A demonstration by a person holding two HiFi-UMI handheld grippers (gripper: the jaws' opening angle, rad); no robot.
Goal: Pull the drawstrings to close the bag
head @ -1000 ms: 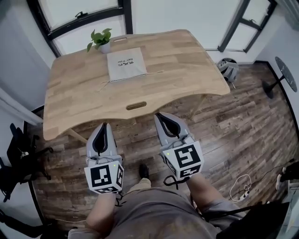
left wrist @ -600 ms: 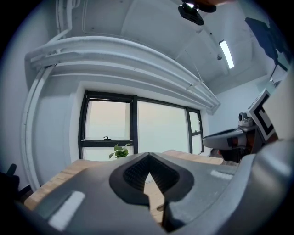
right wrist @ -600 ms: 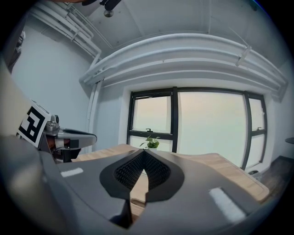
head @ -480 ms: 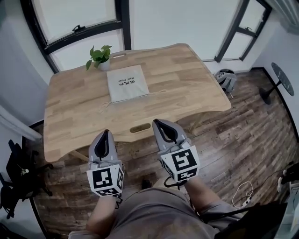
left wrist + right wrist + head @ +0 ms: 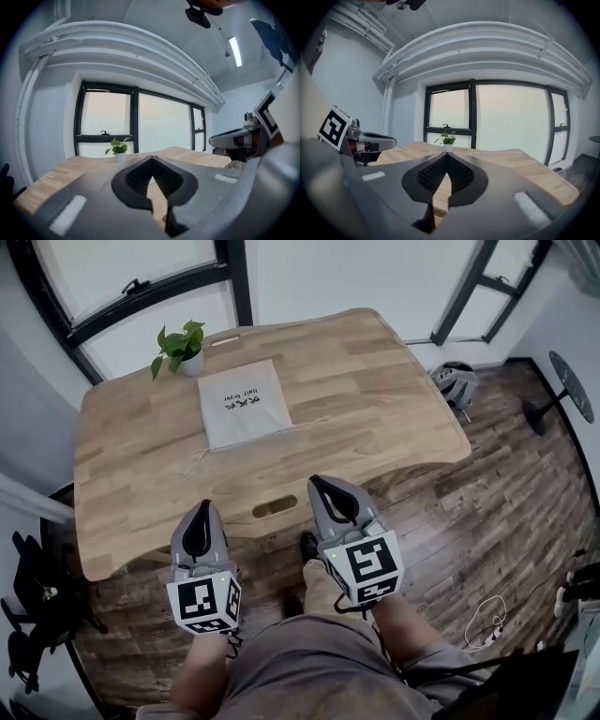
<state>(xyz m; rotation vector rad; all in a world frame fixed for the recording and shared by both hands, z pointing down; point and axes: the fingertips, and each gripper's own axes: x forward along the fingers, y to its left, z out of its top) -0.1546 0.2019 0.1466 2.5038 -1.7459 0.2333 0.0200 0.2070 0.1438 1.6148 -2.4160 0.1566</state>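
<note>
I am watching from the side of a room with a dark plank floor (image 5: 487,521) and a big black-framed window (image 5: 141,277) on the far wall. A broad wooden table (image 5: 375,399) is filling the middle, and the person (image 5: 309,671) is standing at its near edge, which has a slot cut-out (image 5: 274,508).

They are holding both tools out level in front of them. The left gripper (image 5: 200,509) is hanging just short of the near edge and the right gripper (image 5: 322,486) is just over it. Each claw is pressed together at the tips with nothing between the jaws.

The grey drawstring bag (image 5: 242,407) is lying flat on the far left part of the table, well apart from both grippers, with its printed side up. A small potted plant (image 5: 178,345) is sitting just beyond its far left corner. The drawstrings (image 5: 201,455) are only faintly showing as a thin cord trailing from the bag's near left corner. I cannot make out the cord on the right side with any certainty.

To my eye the task is only at the reaching stage, and nothing is being gripped yet. The next move calls for carrying both grippers across the table to the bag's near edge. There the jaws need opening, one cord end needs pinching in each claw, and the two need drawing outward, left and right, so the mouth cinches. The cords are thin and lying flat on the wood, so the tips will have to come down low and close squarely.
</note>
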